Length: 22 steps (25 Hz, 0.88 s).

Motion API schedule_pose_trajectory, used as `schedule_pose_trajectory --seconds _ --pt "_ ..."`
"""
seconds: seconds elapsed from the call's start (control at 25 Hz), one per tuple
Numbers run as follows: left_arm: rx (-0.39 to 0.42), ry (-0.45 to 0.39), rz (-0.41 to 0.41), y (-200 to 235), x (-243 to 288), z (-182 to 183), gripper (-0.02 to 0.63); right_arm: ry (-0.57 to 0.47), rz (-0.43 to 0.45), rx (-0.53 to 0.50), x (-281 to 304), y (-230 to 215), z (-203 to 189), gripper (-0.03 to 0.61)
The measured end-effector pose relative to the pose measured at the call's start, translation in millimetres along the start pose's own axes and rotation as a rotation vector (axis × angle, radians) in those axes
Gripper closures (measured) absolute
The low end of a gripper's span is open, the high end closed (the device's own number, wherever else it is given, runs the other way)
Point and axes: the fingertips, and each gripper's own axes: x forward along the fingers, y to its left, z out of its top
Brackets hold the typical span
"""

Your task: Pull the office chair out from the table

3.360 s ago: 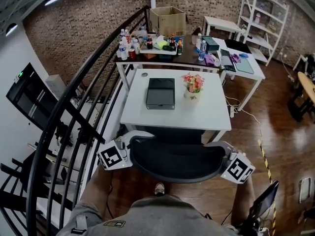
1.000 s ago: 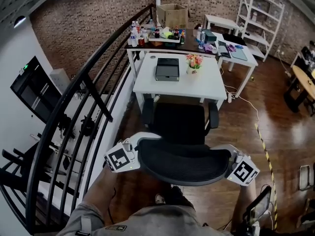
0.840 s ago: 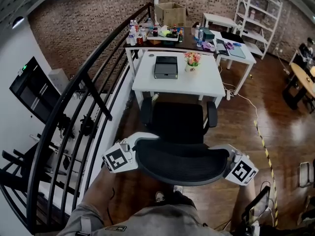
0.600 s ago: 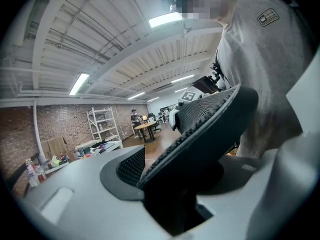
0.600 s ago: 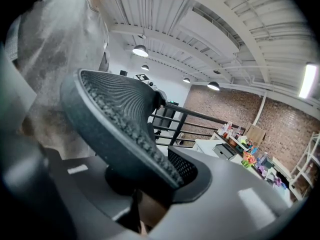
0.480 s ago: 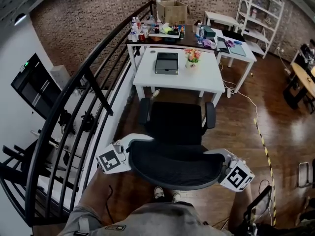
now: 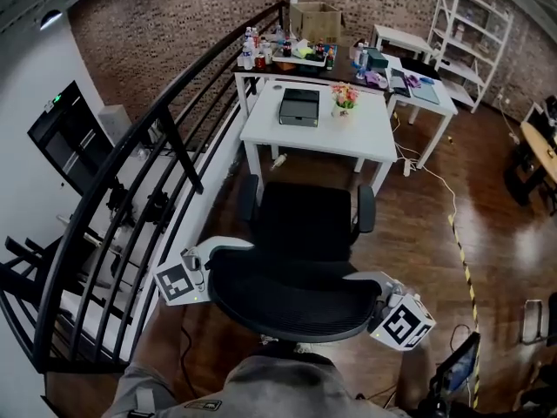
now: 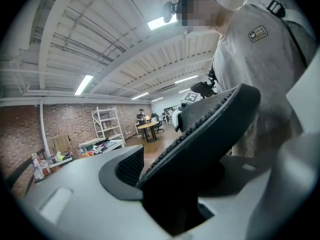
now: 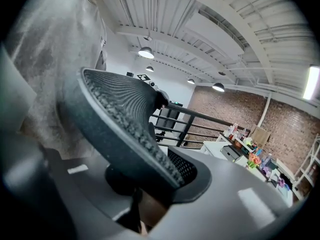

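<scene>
1. Chair placement: your office chair (image 7: 305, 220) stands on the wood floor (image 7: 418, 233) with its seat out from under the white counter (image 7: 291, 138). A strip of floor shows between them. The seat faces the counter and the backrest (image 7: 291, 299) is on your side.
2. Your left tongs (image 7: 216, 261) sit at the backrest's left end. In the left gripper view the black mesh rim lies between the jaws, which are opening. The rim appears to touch both jaws, though the wide-angle bend makes the contact hard to judge.
3. Your right tongs (image 7: 364, 291) sit at the backrest's right end and are clamped on it. The right gripper view shows the rim wedged between the two jaws.
4. On the counter's far half, a dark flat box (image 7: 299, 105) and a small pot of flowers (image 7: 345, 99) stand side by side.
5. A black railing (image 7: 165, 138) runs along the left of the chair and the counter.
6. Beyond the white counter, a second counter (image 7: 261, 78) carries bottles and a cardboard box (image 7: 315, 20).
</scene>
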Motion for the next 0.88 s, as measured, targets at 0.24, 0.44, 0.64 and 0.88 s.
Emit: schedule_pose_trajectory --seconds 0.24,0.44,0.64,0.88 --pt "0.019 0.02 0.003 -21.4 -14.0 0.1 0.388 0.008 0.011 -0.005 -0.9 21.7 7.0 0.466" --pt "0.035 0.001 -0.002 -40.6 -26.8 7.6 0.391 0.002 0.007 -0.002 -5.0 42.5 15.5 0.465" --pt "0.06 -0.019 -0.018 -59.1 -42.3 12.7 0.397 0.013 0.004 0.008 -5.8 66.0 24.7 0.463" --pt "0.075 -0.033 -0.044 -77.2 -61.0 15.3 0.403 0.021 0.006 0.036 -3.3 91.6 34.7 0.465"
